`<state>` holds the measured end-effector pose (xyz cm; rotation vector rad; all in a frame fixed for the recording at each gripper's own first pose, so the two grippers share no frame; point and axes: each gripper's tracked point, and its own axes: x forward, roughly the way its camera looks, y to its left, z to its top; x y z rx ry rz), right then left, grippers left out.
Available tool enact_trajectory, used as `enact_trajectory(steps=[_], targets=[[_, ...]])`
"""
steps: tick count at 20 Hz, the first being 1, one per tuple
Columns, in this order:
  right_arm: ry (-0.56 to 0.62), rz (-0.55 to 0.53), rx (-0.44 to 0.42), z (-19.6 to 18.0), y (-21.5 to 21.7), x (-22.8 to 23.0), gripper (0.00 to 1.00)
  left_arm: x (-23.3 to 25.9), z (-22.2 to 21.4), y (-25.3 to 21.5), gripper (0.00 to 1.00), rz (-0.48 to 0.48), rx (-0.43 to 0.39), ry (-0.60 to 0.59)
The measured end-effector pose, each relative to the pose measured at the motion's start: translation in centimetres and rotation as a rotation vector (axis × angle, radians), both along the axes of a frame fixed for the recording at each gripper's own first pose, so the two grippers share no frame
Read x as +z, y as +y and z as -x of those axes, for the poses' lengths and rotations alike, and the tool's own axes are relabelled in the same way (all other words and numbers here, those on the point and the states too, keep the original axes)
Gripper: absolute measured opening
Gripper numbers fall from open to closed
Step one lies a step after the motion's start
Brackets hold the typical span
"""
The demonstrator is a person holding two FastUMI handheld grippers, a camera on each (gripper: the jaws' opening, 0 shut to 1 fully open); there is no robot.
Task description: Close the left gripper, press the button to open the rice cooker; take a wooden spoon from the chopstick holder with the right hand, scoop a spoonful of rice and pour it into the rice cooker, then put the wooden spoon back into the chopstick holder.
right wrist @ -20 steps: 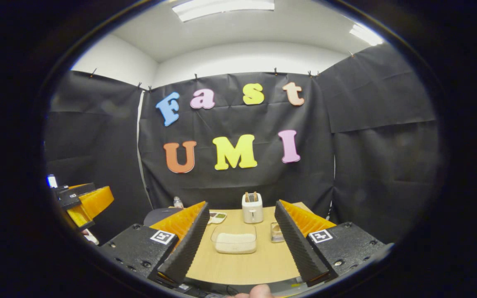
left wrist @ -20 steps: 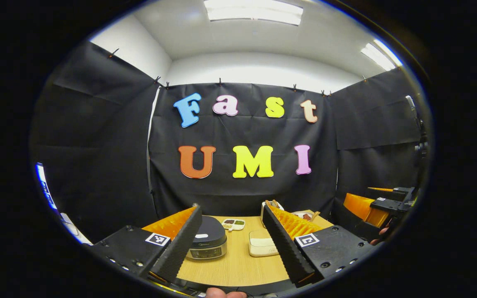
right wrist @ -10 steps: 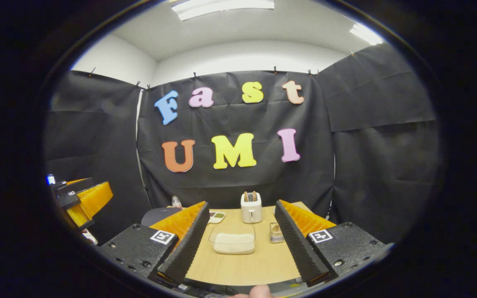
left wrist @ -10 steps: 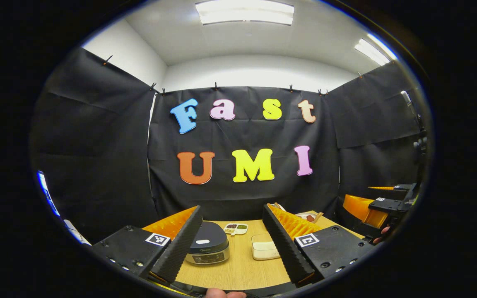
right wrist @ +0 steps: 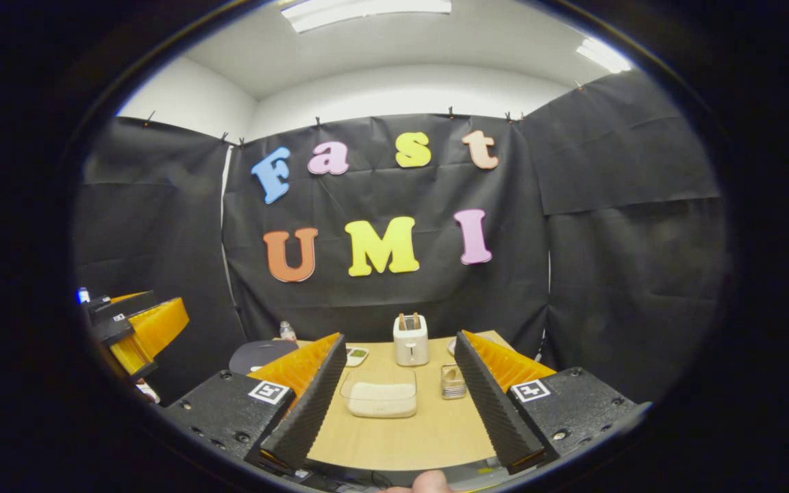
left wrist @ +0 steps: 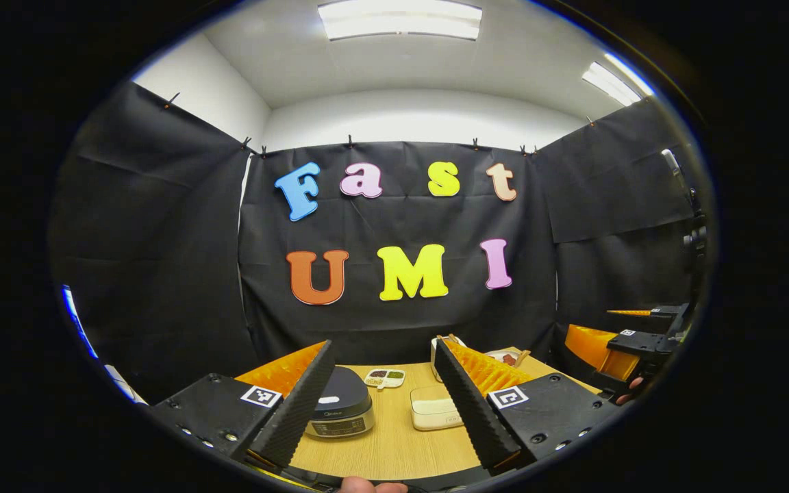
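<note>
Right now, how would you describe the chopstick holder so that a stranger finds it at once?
On the light wooden table, look behind the clear rectangular box of white rice, near the black back wall. There stands a white upright holder, like a small toaster, with two brown wooden handles rising from its top; nothing else on the table is as tall.

Your wooden worktop (right wrist: 401, 438) carries a closed rice cooker (left wrist: 340, 411) at 9 o'clock, a clear tub of rice (right wrist: 381, 400) at centre, and a white chopstick holder (right wrist: 411, 340) at 12 o'clock.
</note>
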<state>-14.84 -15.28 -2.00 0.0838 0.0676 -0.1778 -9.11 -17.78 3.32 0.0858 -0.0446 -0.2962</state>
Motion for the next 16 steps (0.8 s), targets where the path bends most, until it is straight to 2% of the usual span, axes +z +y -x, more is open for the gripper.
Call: enact_trajectory(steps=[1,2,4,12,13,15,16], targets=[[0.0,0.0,-0.003,0.0,-0.1,-0.1,1.0,0.0,-0.1,0.0,0.94,-0.002,0.001,0.001],[0.0,-0.001,-0.005,0.0,-0.2,-0.1,0.97,-0.1,-0.1,0.2,0.95,-0.004,0.006,0.004],[0.001,-0.002,-0.008,0.0,-0.4,-0.2,1.0,0.0,-0.2,0.2,0.96,-0.003,0.008,0.008],[-0.004,0.013,0.001,0.2,-0.6,-0.3,1.0,-0.3,-0.3,-0.5,0.96,0.005,0.009,0.013],[-0.002,0.013,-0.002,0.3,-0.7,-0.2,0.97,-0.3,-0.2,-0.5,0.96,0.004,0.008,0.014],[0.004,0.018,-0.009,0.3,-1.0,-0.5,1.0,-0.4,-0.2,-0.8,0.97,0.0,0.006,0.012],[0.007,0.023,-0.011,0.2,-1.1,-0.5,0.96,-0.4,-0.2,-0.8,0.97,-0.002,0.004,0.011]])
